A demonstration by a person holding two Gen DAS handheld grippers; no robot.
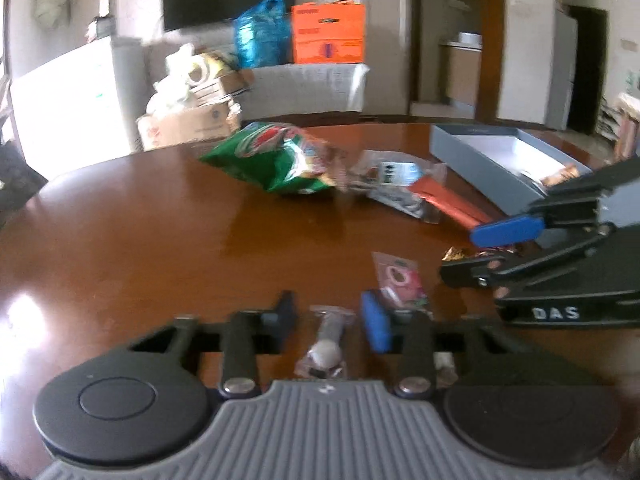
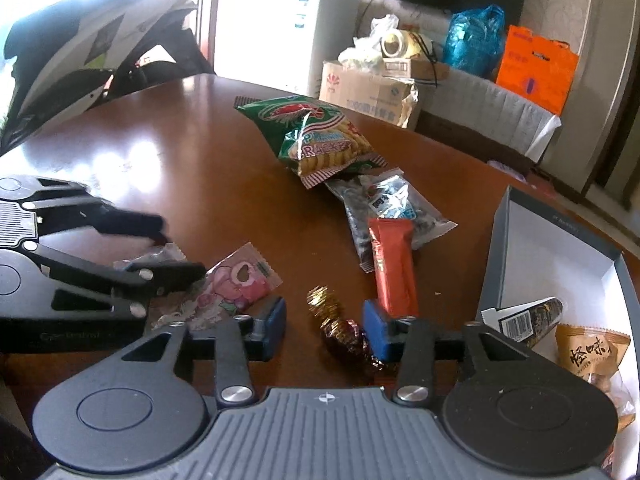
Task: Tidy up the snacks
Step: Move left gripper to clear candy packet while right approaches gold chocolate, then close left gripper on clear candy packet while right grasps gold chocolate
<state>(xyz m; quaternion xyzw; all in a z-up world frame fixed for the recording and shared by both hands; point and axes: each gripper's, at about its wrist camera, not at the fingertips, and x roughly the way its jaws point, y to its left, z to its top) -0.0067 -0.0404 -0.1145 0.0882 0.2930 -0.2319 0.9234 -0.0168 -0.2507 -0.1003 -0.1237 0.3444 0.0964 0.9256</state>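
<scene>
While two packets already lie in the open grey cardboard box (image 2: pixel 560 220), most snacks remain on the brown wooden tabletop (image 2: pixel 200 168), so you are early in the job. Your right gripper (image 2: pixel 324 326) has its jaws partly open around the gold-and-red foil-wrapped candy (image 2: pixel 340 328); the right pad touches it, the left does not. Your left gripper (image 1: pixel 330 322) brackets a small clear-wrapped snack (image 1: pixel 326 344), not yet pinched. The green cracker bag (image 2: pixel 316 136) sits at twelve o'clock, the box at two.
</scene>
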